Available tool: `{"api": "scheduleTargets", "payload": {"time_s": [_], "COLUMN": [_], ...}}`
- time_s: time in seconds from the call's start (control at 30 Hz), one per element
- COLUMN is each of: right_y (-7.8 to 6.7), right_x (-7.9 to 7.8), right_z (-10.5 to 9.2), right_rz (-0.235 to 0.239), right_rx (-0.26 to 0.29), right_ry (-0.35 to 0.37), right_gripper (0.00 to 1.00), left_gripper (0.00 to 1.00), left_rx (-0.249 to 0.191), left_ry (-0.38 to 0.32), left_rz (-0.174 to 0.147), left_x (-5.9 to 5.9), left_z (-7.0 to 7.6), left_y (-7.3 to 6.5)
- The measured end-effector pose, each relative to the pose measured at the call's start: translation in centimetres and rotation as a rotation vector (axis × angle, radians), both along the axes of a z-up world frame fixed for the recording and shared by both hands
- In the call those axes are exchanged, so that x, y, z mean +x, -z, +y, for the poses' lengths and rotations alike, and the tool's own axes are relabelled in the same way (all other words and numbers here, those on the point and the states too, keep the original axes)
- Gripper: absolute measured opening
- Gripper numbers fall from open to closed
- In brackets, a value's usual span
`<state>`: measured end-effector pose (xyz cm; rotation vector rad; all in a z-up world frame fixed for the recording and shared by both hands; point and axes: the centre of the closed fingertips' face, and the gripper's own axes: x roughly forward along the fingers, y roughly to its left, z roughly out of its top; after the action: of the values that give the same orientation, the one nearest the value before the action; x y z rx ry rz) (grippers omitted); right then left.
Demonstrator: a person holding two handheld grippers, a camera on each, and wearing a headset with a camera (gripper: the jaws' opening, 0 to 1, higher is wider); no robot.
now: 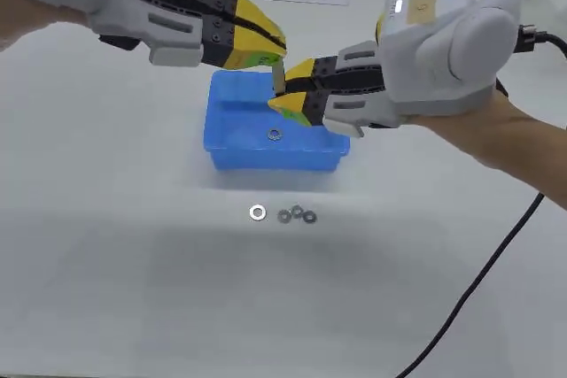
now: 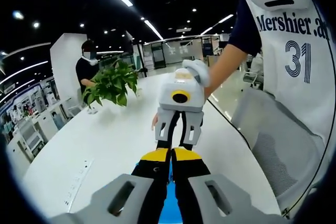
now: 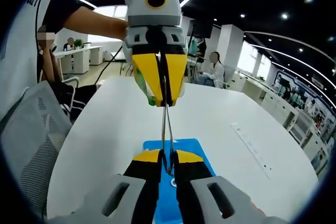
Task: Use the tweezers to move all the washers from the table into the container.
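I am holding the tweezers (image 1: 278, 77) with both claws over the blue container (image 1: 232, 155). The left claw (image 1: 276, 45) is pinching the top end. The right claw (image 1: 285, 100) is squeezing them lower down. One washer (image 1: 274, 135) is lying inside. Four washers (image 1: 283, 215) are sitting on the surface (image 1: 124, 254), just in front of the container. I think I should be lifting the tips over the near wall, then going down slowly. There is lots of open room there. The cable (image 1: 483, 276) is lying well off to the right.
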<state>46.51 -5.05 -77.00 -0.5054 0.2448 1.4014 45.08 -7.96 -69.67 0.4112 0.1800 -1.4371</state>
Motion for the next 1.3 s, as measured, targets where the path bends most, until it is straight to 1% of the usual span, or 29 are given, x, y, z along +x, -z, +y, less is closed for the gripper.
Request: {"api": "scheduleTargets", "payload": {"time_s": [0.07,0.1,0.13,0.17,0.23,0.27,0.33,0.37,0.4,0.43,0.5,0.53,0.57,0.63,0.73,0.87,0.93,1.03,1.07,1.13,1.3], "right_y": [0.7,1.1,1.4,1.6,2.2,2.5,3.1,3.4,3.8,4.0,4.7,5.0,5.2,5.6,6.1,6.5,6.7,6.9,7.0,7.2,7.5], "right_x": [0.4,0.5,0.7,0.8,1.1,1.2,1.6,1.8,2.0,2.1,2.3,2.4,2.4,2.4,2.5,2.5,2.5,2.7,2.7,2.7,2.5], "right_z": [0.1,0.2,0.2,0.3,0.4,0.5,0.5,0.6,0.6,0.6,0.5,0.5,0.5,0.5,0.5,0.5,0.5,0.5,0.5,0.6,0.8], "right_rz": [0.015,0.024,0.030,0.035,0.044,0.046,0.057,0.060,0.067,0.071,0.088,0.093,0.096,0.108,0.117,0.127,0.133,0.134,0.142,0.144,0.150], "right_rx": [-0.008,-0.010,-0.012,-0.014,-0.017,-0.019,-0.024,-0.025,-0.029,-0.031,-0.035,-0.037,-0.039,-0.043,-0.046,-0.049,-0.051,-0.058,-0.056,-0.060,-0.069], "right_ry": [-0.005,-0.009,-0.011,-0.014,-0.016,-0.016,-0.014,-0.013,-0.012,-0.010,-0.005,-0.004,-0.003,-0.002,0.001,0.006,0.008,0.013,0.016,0.018,0.014], "right_gripper": [0.10,0.10,0.10,0.10,0.10,0.10,0.10,0.10,0.10,0.10,0.10,0.10,0.10,0.10,0.10,0.10,0.10,0.10,0.10,0.10,0.11], "left_gripper": [0.05,0.05,0.05,0.05,0.05,0.05,0.05,0.05,0.05,0.05,0.05,0.05,0.05,0.05,0.05,0.06,0.06,0.06,0.06,0.06,0.06], "left_rx": [0.001,0.001,0.001,0.000,0.001,0.001,0.001,0.001,0.005,0.006,0.011,0.008,0.008,0.009,0.013,0.004,0.001,-0.007,-0.010,-0.005,0.004], "left_ry": [-0.006,-0.008,-0.009,-0.011,-0.016,-0.019,-0.030,-0.033,-0.043,-0.046,-0.049,-0.052,-0.057,-0.066,-0.064,-0.077,-0.079,-0.089,-0.091,-0.093,-0.092], "left_rz": [0.020,0.025,0.045,0.050,0.072,0.075,0.098,0.102,0.119,0.127,0.129,0.152,0.156,0.181,0.187,0.229,0.231,0.255,0.264,0.265,0.284], "left_x": [0.5,0.7,0.9,1.2,1.6,1.8,2.5,2.6,2.9,3.1,3.5,3.6,3.7,3.9,4.0,4.2,4.3,4.4,4.4,4.4,4.3], "left_z": [0.1,0.1,0.2,0.2,0.3,0.3,0.4,0.4,0.5,0.5,0.4,0.4,0.3,0.3,0.2,0.3,0.3,0.3,0.3,0.3,0.4], "left_y": [0.7,0.9,1.3,1.6,2.2,2.4,3.2,3.3,3.7,4.0,4.6,5.0,5.2,5.7,6.2,6.6,6.8,7.0,7.1,7.2,7.6]}}
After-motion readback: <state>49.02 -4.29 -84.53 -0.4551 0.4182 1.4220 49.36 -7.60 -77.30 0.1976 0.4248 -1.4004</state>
